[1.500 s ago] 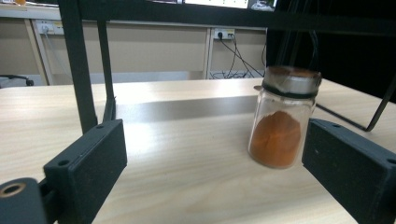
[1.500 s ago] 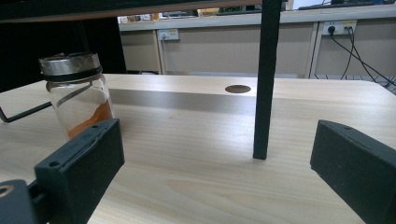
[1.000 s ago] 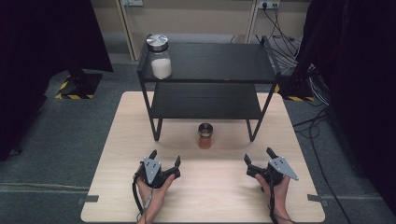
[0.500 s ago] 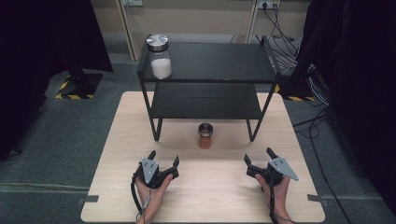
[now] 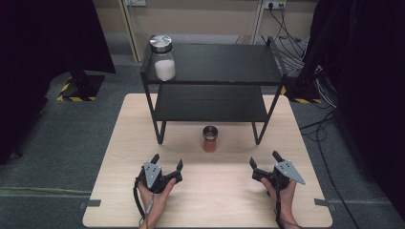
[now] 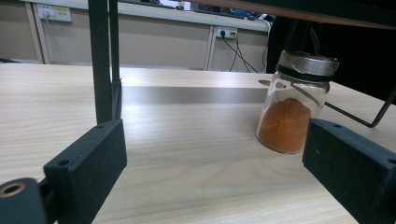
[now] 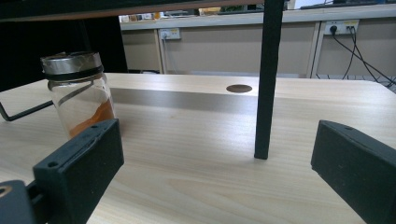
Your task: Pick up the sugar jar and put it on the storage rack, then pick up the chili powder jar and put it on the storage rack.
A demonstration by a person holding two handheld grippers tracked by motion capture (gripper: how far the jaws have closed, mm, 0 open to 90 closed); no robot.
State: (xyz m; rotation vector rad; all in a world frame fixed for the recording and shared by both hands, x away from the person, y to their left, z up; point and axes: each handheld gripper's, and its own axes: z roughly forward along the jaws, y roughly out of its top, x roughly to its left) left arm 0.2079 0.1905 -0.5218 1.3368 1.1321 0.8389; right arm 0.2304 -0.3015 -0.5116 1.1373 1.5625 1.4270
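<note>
High view: bare table (image 5: 224,191) separates both spread claws from jar (image 5: 209,138).

Wooden table (image 5: 119,157) — black shelf rack (image 5: 210,102) and orange-powder jar (image 5: 209,139) on it.

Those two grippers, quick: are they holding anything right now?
Left gripper: open, holding nothing, resting on the table.
Right gripper: open, holding nothing; the jar of orange powder stands apart from both.
</note>
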